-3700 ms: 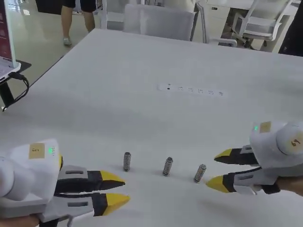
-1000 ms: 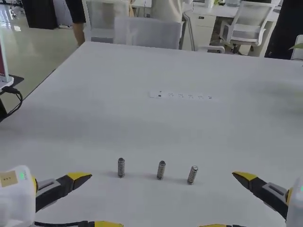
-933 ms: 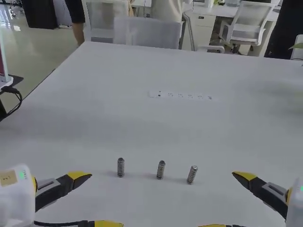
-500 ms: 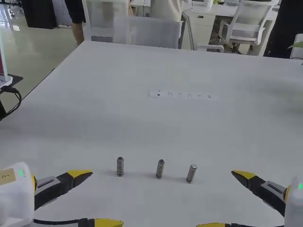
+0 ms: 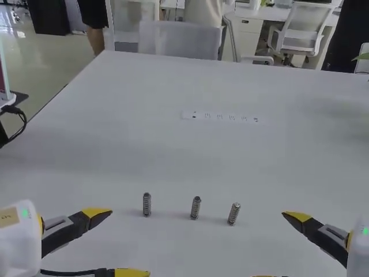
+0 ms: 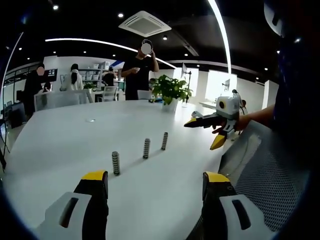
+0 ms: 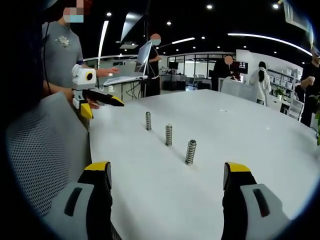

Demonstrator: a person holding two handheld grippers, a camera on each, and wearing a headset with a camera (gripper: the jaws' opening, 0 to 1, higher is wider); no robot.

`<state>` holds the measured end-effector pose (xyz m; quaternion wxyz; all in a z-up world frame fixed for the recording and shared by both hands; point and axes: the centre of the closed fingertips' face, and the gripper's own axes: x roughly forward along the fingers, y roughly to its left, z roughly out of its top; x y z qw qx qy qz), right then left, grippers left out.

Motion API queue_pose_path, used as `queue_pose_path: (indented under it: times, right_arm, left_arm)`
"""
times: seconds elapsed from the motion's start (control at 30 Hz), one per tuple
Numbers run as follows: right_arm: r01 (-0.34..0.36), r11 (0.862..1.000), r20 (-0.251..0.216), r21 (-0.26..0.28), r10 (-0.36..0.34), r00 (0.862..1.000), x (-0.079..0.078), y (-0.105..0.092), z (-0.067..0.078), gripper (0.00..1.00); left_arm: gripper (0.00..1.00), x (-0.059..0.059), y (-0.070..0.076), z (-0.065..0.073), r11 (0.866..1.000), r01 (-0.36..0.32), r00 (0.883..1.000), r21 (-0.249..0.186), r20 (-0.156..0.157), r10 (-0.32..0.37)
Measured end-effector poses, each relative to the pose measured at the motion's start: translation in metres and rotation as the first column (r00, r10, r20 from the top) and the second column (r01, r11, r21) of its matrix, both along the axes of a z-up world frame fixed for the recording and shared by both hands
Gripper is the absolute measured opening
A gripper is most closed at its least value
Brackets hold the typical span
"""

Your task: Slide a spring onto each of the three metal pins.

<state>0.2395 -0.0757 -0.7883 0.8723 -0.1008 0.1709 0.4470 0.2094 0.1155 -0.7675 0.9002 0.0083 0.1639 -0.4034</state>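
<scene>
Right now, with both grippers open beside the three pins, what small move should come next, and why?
Probably just draw both grippers back from the table. The left spring, middle spring and right spring each stand upright, apparently already on a pin. The left gripper and right gripper are open and hold nothing, so no spring seems left to place.
</scene>
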Motion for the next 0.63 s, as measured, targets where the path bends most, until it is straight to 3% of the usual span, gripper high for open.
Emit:
queue_pose_path:
  times: [0.63]
  right_arm:
    - [-0.005, 1.000, -0.005, -0.009, 0.005, 1.000, -0.0017, 0.0001, -0.0015, 0.92]
  left_arm:
    - [0.73, 0.0024, 0.0048, -0.0050, 1.000, -0.018, 1.000, 0.002, -0.010, 0.018]
